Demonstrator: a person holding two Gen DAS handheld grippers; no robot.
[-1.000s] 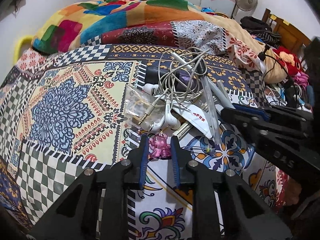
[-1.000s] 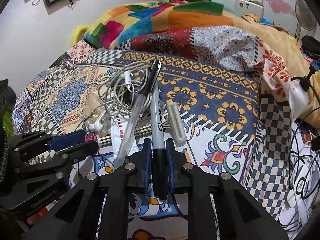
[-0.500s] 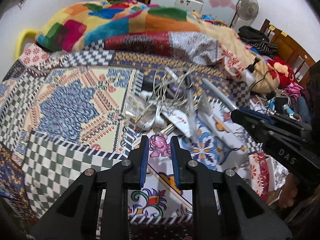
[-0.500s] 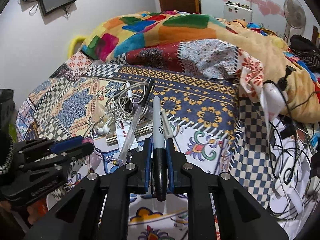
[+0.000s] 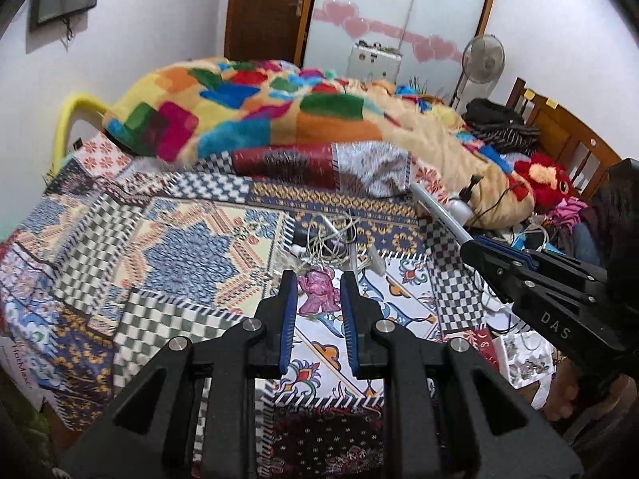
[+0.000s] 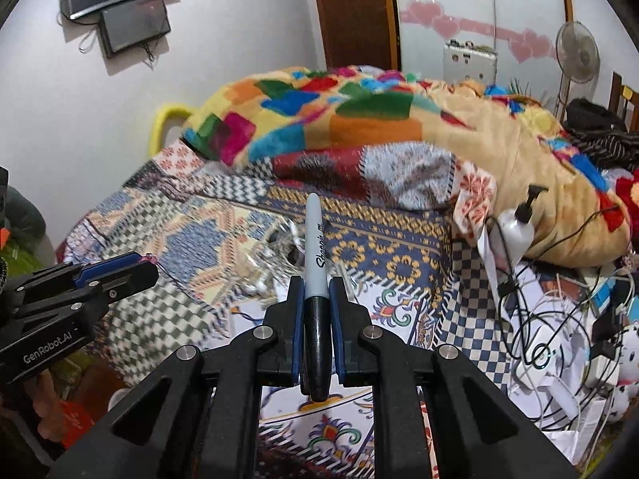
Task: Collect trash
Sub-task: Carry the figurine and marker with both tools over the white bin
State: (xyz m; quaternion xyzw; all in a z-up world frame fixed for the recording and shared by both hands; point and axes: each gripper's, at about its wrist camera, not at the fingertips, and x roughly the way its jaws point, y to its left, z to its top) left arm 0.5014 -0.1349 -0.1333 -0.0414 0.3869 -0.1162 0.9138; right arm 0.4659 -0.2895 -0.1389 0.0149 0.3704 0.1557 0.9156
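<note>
Both grippers are loaded and clear of the bed for carrying off: left gripper jaws pinch a pink figurine, right gripper jaws clamp a marker by its cap, while the earphone tangle lies mid-bed.

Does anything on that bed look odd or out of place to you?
Yes: a tangle of white earphone cords lies loose on the patterned bedspread, and a pump bottle rests tilted against the blanket, trailing black cables.
</note>
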